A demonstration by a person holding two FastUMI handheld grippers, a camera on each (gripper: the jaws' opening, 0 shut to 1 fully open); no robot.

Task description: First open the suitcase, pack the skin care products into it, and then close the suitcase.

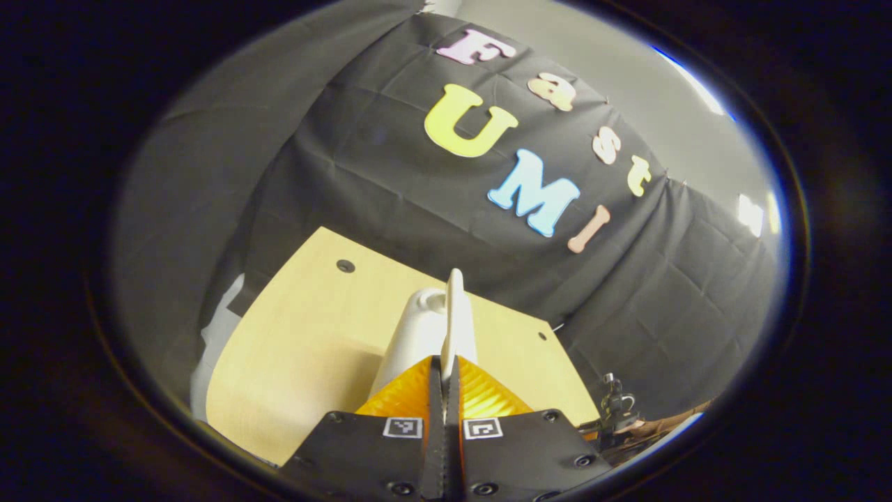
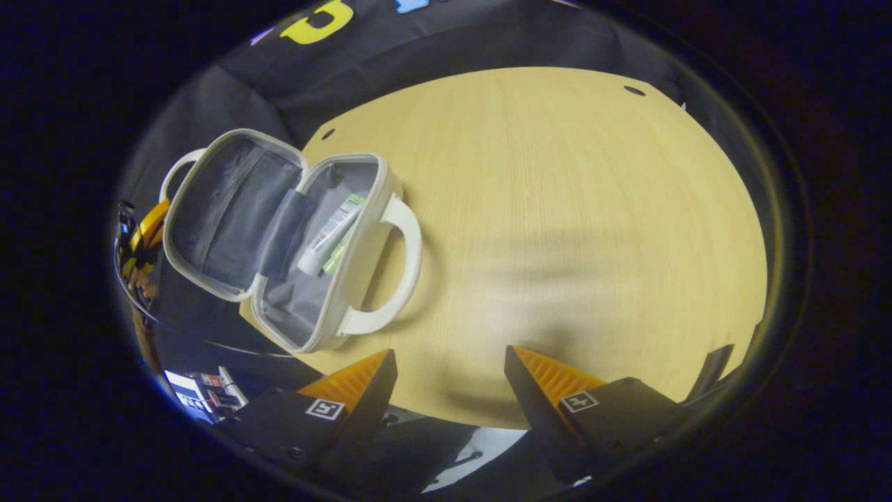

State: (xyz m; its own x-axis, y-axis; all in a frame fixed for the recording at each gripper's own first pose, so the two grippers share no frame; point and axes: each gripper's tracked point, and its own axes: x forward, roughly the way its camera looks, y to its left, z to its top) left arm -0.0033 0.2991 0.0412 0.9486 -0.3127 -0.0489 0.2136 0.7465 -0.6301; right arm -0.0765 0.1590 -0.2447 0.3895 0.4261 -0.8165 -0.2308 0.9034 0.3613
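The white suitcase (image 2: 362,209) lies open at the table's left edge, grey lining up. Its lid (image 2: 230,209) hangs out past the edge. A white skin care tube (image 2: 331,233) with a green tube beside it rests in the base half. My right gripper (image 2: 449,362) is open and holds nothing, hovering over the table's near edge to the right of the case handle (image 2: 411,258). My left gripper (image 1: 446,376) is shut on a thin white edge of the suitcase (image 1: 454,314); a rounded white part (image 1: 418,335) stands just left of it. That gripper (image 2: 143,233) also appears beside the lid.
The light wooden table (image 2: 592,209) stretches wide to the right of the case, with small dark holes (image 2: 634,90) near its far edge. Black cloth walls stand behind. Clutter (image 2: 209,390) lies below the table's left edge.
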